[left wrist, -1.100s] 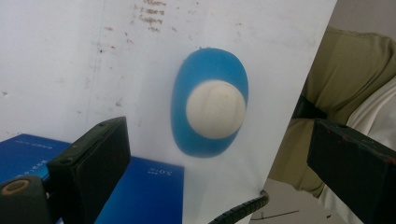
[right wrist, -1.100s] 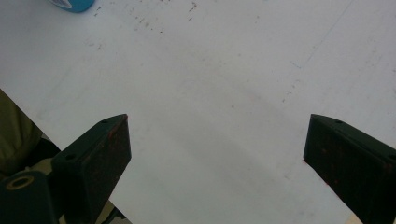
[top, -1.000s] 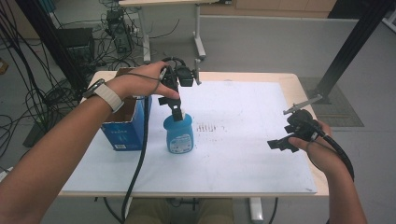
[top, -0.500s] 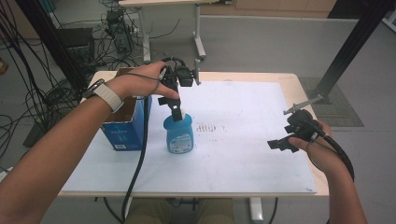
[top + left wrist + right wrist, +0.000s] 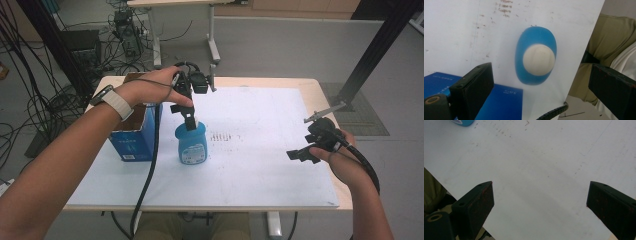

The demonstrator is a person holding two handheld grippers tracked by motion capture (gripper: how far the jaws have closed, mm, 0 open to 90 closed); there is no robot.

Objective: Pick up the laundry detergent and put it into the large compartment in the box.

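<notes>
My left gripper (image 5: pixel 189 120) hangs straight above the blue bottle (image 5: pixel 191 145), pointing down, so that its camera looks along the jaws onto the white cap (image 5: pixel 539 59). The jaws stand spread wide, one on either side of the cap and clear of it, holding nothing; I judge this is the line-up for coming down and closing on the neck, since the cap is the narrowest, easiest part to grasp from above. The bottle stands upright toward the left side of the table (image 5: pixel 300 87), nearer the middle than the front or back edge, just beside the open blue cardboard box (image 5: pixel 132 140), which sits at the left edge; I cannot tell whether the two touch.

My right gripper (image 5: pixel 303 154) waits near the right edge of the table, well apart from the bottle, its jaws also wide and empty over bare surface, kept out of the way of the left hand's work, I think.

The table has a pale wooden top covered by a white sheet (image 5: pixel 260 165) that reaches almost to its edges, marked with small dark smudges (image 5: pixel 222 136) near the middle. Around it lie a grey floor, tangled cables (image 5: pixel 30 107) on the left, another table's legs behind, and a black post (image 5: pixel 372 50) at the right.
</notes>
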